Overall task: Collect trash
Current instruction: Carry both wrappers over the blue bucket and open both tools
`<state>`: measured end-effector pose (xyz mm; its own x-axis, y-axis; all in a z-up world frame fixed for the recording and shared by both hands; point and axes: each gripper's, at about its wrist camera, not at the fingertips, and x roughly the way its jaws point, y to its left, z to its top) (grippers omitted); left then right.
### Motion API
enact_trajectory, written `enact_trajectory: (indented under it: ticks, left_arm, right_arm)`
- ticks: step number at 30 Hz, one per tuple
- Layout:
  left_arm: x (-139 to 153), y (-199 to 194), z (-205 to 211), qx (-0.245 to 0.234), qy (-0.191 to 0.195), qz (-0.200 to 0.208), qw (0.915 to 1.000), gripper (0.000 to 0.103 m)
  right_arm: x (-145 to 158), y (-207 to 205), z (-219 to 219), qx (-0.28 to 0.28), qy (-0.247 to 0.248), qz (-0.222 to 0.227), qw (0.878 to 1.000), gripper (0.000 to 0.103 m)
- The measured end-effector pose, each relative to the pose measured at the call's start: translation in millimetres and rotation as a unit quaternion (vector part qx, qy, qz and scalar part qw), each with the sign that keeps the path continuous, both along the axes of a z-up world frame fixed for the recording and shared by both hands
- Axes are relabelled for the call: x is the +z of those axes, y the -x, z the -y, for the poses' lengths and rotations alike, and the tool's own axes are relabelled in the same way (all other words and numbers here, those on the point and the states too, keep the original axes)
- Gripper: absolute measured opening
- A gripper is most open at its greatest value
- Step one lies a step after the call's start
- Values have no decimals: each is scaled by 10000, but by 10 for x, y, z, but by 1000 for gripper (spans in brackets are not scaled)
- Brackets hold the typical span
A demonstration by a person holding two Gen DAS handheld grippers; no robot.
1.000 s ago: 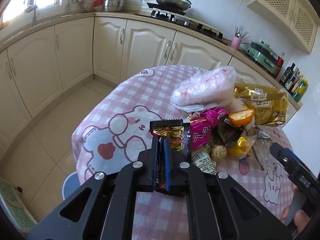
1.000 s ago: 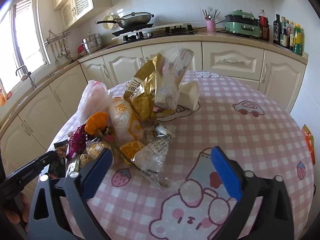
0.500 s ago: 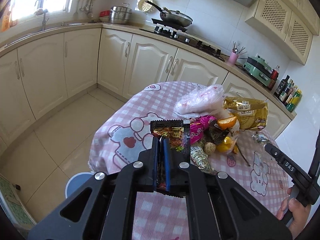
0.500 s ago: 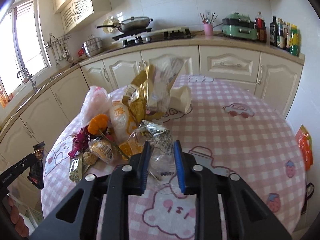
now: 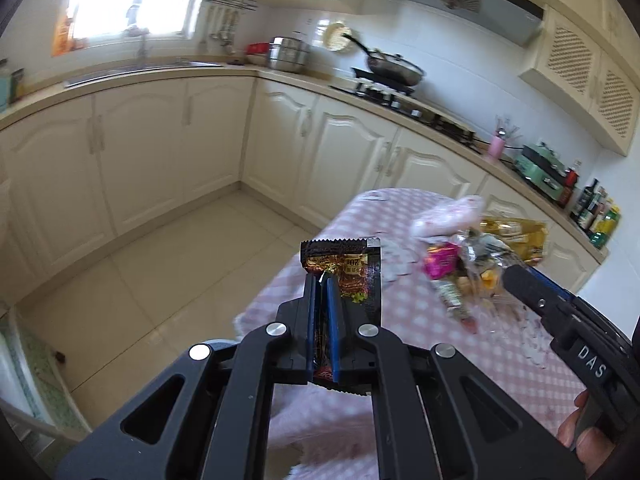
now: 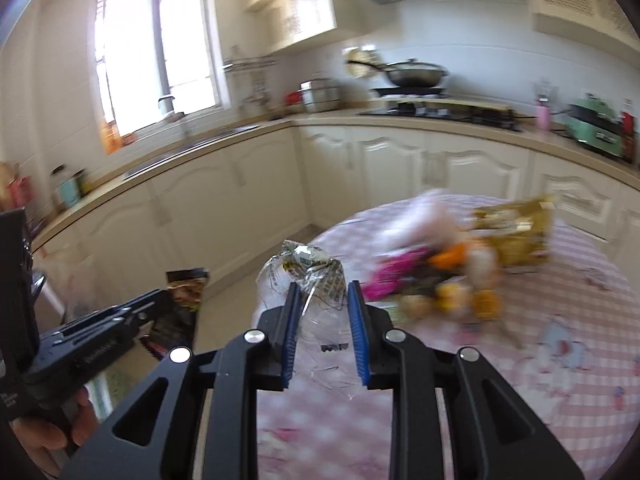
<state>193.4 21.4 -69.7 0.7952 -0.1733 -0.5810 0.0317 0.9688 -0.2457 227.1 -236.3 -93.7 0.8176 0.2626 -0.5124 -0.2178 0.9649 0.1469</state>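
Crinkly dark foil with a zigzag top edge: that is the snack wrapper [image 5: 347, 276] your left gripper [image 5: 322, 280] is squeezing tight, blue pads pressed flat on it. The wrapper sticks up past the tips, right over the curved edge of the table [image 5: 400, 316]. From 7 to 11 o'clock of that gripper there is wide bare floor [image 5: 160, 264], running out to the cream cabinets [image 5: 140, 160].

Your right gripper [image 6: 323, 290] is pinching a clear crumpled plastic wrapper [image 6: 310, 276] with small print on it. The plastic fills the gap between the blue pads, which are not fully together. It hangs above the table edge, with floor showing at 10 o'clock. In the right wrist view your left gripper and its dark wrapper sit at 9 o'clock, near but apart.

The rest of the trash pile [image 6: 448, 272] lies on the pink checked cloth at about 2 o'clock of the right gripper: a gold bag [image 6: 516, 232], a bright pink wrapper [image 6: 390, 276], orange and yellow bits, and a pale pink plastic bag [image 5: 448, 216]. It is blurry, so the small pieces are hard to tell. The pile sits well back from the near table edge.
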Motion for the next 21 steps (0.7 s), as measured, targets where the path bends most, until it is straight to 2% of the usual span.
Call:
enact_trajectory:
  ticks: [5,10,17,21]
  left_arm:
    - [-214,3,-571,619,0,-263,9977,5]
    - [-485,-136,-1017,1125,-23,-579,9920,5]
    - [-967,-529,-1325,1375,-21,-1050,9849,2]
    - [-1142,-718,-1387,1338,40,-1146,9843,0]
  right_arm:
    - [-292,-227,-855,834,13,-360,9959,23]
    - [-672,-481,-1568,1298,132,-728,9888,23]
    - [-1158,-957,-2090,1358,278,-977,9855,26]
    - [-1408,-1180,-2191,1285,331,-1167,9843,36]
